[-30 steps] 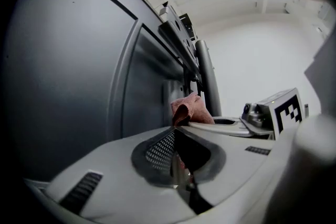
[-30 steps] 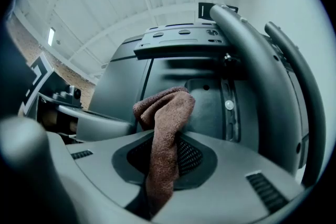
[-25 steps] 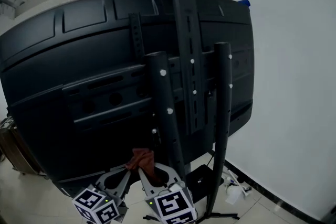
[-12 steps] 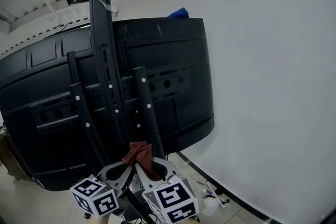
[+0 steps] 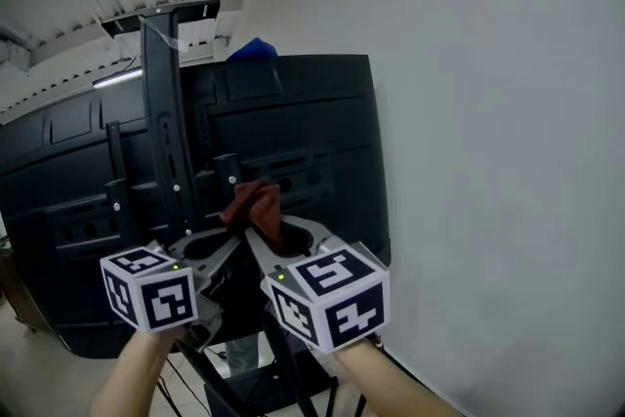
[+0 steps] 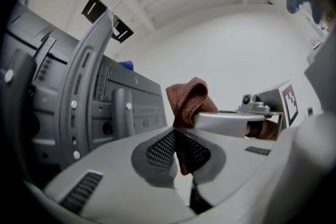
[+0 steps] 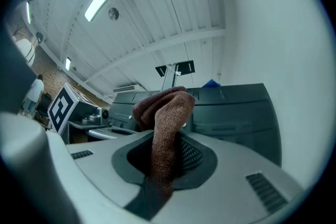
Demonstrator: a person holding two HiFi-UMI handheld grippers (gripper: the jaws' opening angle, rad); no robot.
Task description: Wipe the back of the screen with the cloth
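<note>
Cloth [image 5: 252, 207] is pinched in the closed jaws of both the left gripper [image 5: 234, 235] and the right gripper [image 5: 264, 229], near the screen back [image 5: 312, 142]. Contact is not evident. It should be pressed flat and swept around the mount bar [image 5: 159, 132].

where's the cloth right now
Head view, left of centre: the cloth is bunched between the tips of the left gripper and right gripper, in front of the screen, just right of a stand post.
</note>
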